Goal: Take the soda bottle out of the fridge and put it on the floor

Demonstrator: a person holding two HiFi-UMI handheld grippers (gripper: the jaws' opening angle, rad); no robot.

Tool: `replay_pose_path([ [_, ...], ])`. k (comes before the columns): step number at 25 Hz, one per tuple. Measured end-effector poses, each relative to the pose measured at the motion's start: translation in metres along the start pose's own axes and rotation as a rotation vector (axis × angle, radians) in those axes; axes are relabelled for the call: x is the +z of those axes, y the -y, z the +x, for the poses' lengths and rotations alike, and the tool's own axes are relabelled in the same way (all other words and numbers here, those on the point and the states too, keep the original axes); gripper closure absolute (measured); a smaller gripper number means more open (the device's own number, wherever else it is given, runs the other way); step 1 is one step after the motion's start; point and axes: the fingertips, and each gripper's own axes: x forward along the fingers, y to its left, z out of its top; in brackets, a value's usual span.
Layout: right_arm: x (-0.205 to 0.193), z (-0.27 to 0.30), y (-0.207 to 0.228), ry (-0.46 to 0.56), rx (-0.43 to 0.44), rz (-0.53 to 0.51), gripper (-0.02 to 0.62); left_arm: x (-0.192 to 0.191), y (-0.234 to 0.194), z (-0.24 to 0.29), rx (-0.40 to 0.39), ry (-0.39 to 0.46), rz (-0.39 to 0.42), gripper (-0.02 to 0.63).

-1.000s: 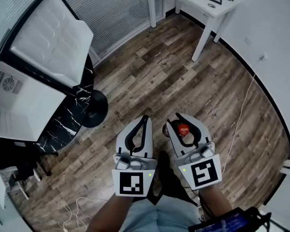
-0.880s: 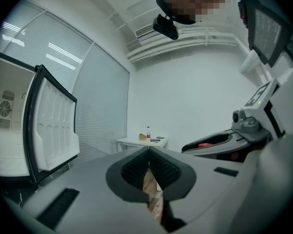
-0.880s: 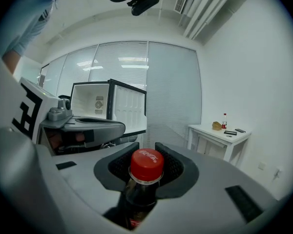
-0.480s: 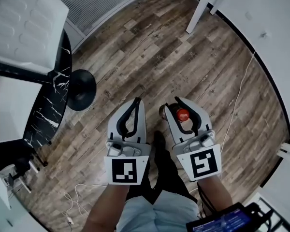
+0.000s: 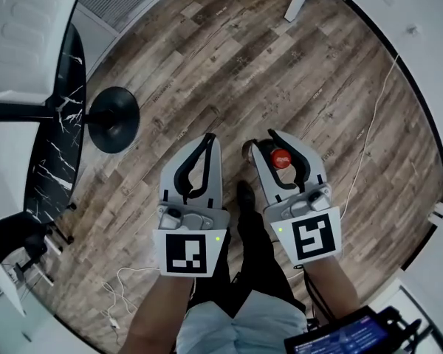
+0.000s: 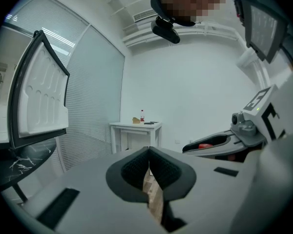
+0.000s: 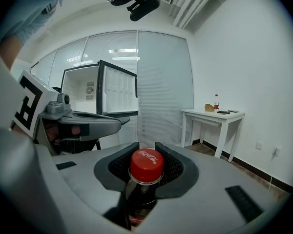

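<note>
Red-capped dark plastic soda bottle [image 7: 146, 168] gripped by right tool [image 5: 277, 153]; left tool [image 5: 210, 142] closed, empty; both now lower over wooden plank floor [image 5: 207, 65].

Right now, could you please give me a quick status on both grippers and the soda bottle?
Right gripper shut on soda bottle neck, cap up. Left gripper shut, empty. Wood floor ahead, nothing blocking.
</note>
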Motion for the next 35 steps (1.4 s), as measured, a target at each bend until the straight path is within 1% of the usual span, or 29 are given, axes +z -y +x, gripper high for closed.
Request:
replay_pose_path([
  [3,-0.021,0.005,0.002,-0.012,-0.007,0.006,0.482,-0.021,0.001,0.004,-0.004,-0.021,-0.03,0.589],
  [7,-0.049,0.011,0.005,-0.025,-0.016,0.012,0.482,-0.046,0.002,0.009,-0.008,-0.03,-0.03,0.59],
  [13,-0.093,0.02,0.012,-0.039,-0.026,0.011,0.482,-0.09,-0.003,0.024,0.012,-0.045,-0.052,0.589],
  [18,-0.133,0.023,0.019,-0.064,-0.03,0.03,0.482,-0.123,0.003,0.035,-0.008,-0.062,-0.036,0.589],
  [22,-0.162,0.031,0.023,-0.082,-0.033,0.035,0.482,-0.148,0.003,0.043,-0.002,-0.078,-0.039,0.589],
  [30,-0.206,0.046,0.028,-0.085,-0.032,0.047,0.482,-0.194,0.003,0.057,-0.013,-0.088,-0.03,0.591],
  [35,-0.239,0.055,0.031,-0.106,-0.024,0.051,0.482,-0.224,0.005,0.066,-0.037,-0.102,-0.016,0.591],
])
